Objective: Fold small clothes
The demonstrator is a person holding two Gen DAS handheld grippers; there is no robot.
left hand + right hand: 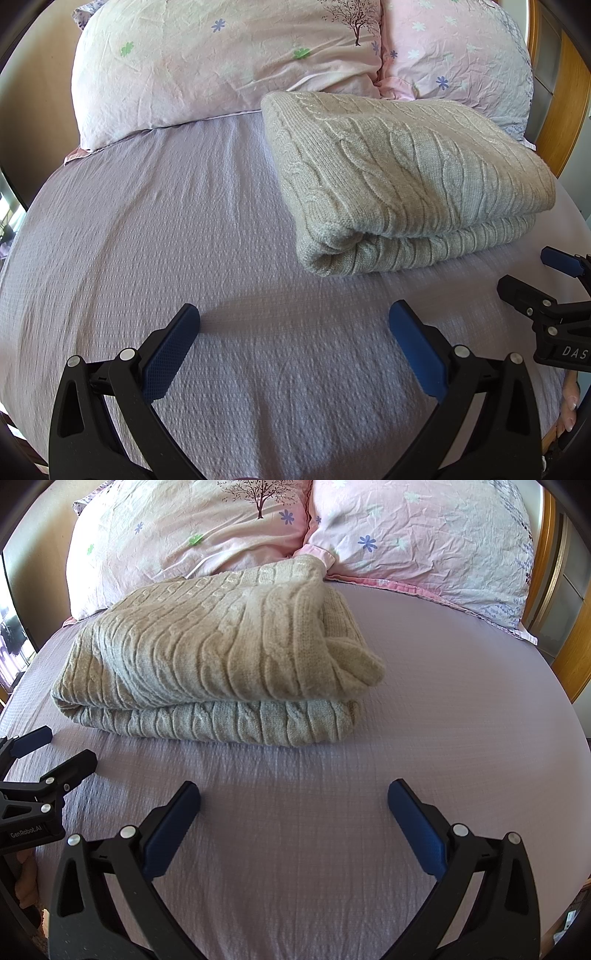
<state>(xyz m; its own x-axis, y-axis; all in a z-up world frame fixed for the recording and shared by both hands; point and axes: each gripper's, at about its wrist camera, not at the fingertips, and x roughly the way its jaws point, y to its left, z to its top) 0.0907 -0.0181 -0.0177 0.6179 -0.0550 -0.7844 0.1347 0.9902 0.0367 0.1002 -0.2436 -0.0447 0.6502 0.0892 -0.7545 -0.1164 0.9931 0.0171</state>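
Note:
A beige cable-knit sweater point(399, 177) lies folded in a thick stack on the lilac bed sheet point(166, 240); it also shows in the right wrist view point(207, 664). My left gripper point(294, 317) is open and empty, over bare sheet in front and left of the sweater. My right gripper point(294, 797) is open and empty, over bare sheet point(461, 720) in front of the sweater. Each gripper shows at the edge of the other's view, the right gripper point(528, 277) and the left gripper point(62, 749), both with jaws apart near the sweater's front edge.
Two pink floral pillows point(221, 62) point(424, 542) lie behind the sweater, which touches them. A wooden bed frame point(576, 642) stands on the right. A person's fingers point(569, 406) show at the right edge.

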